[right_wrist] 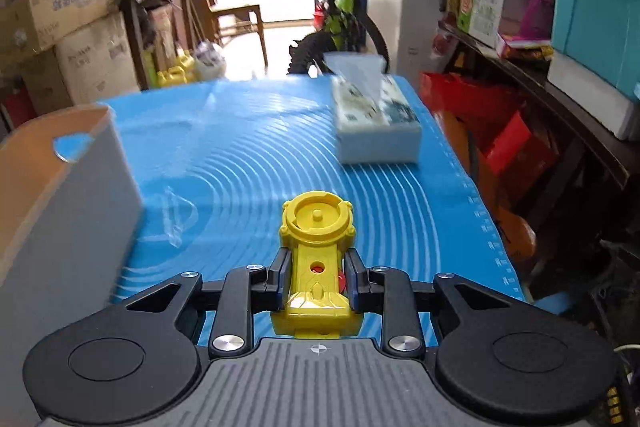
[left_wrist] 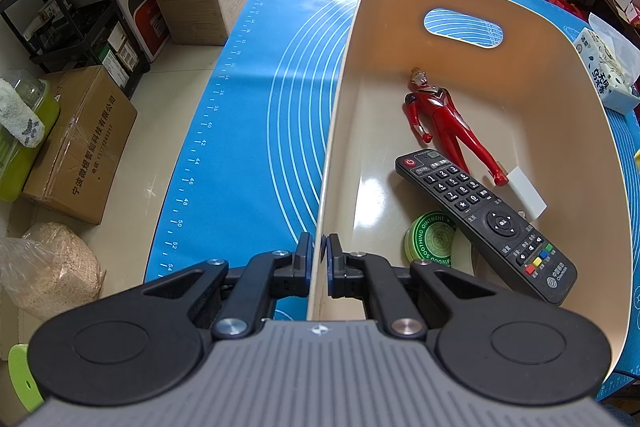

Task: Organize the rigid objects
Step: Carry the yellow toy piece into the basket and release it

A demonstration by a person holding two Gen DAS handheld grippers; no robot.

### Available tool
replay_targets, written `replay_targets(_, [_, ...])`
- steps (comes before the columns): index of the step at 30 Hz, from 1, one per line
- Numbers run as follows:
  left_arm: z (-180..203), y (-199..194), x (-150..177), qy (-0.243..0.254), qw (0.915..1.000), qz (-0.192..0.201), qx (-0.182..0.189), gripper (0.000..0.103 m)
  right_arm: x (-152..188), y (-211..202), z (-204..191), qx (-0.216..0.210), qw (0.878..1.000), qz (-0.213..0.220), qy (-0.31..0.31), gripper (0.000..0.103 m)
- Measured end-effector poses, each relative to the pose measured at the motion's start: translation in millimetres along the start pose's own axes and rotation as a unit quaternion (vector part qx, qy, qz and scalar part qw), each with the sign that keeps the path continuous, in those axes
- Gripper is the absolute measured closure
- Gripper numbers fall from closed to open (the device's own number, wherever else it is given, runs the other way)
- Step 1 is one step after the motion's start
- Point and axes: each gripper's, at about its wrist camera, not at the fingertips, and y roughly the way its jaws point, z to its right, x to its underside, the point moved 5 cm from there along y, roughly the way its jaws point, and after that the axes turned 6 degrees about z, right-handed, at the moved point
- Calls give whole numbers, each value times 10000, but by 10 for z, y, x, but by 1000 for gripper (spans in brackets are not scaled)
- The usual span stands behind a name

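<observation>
A cream plastic bin (left_wrist: 344,99) stands on the blue mat (left_wrist: 256,115). My left gripper (left_wrist: 319,251) is shut on the bin's left wall near its front corner. Inside lie a red hero figure (left_wrist: 444,115), a black remote (left_wrist: 484,219), a green ointment tin (left_wrist: 430,237) and a small white card (left_wrist: 526,189). In the right wrist view my right gripper (right_wrist: 317,269) is shut on a yellow toy launcher (right_wrist: 316,247), held above the mat (right_wrist: 256,163), to the right of the bin (right_wrist: 72,187).
A tissue pack (right_wrist: 376,123) lies on the mat's far right, also in the left wrist view (left_wrist: 604,71). Cardboard boxes (left_wrist: 80,147) and a black shelf (left_wrist: 72,11) stand left of the table. A bicycle (right_wrist: 340,23) and cluttered shelves (right_wrist: 560,67) lie beyond and to the right.
</observation>
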Motion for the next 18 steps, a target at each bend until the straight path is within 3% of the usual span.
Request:
replay_targets(9, [0,0,-1,-2,10000,0,2,95,-448,-434,-600,-543,9968,571,-143,66])
replay_targets(18, [-5,-1,-1,-1,10000,-1,0,95,-647,-545,-1324,-1301,9892,527,-432,66])
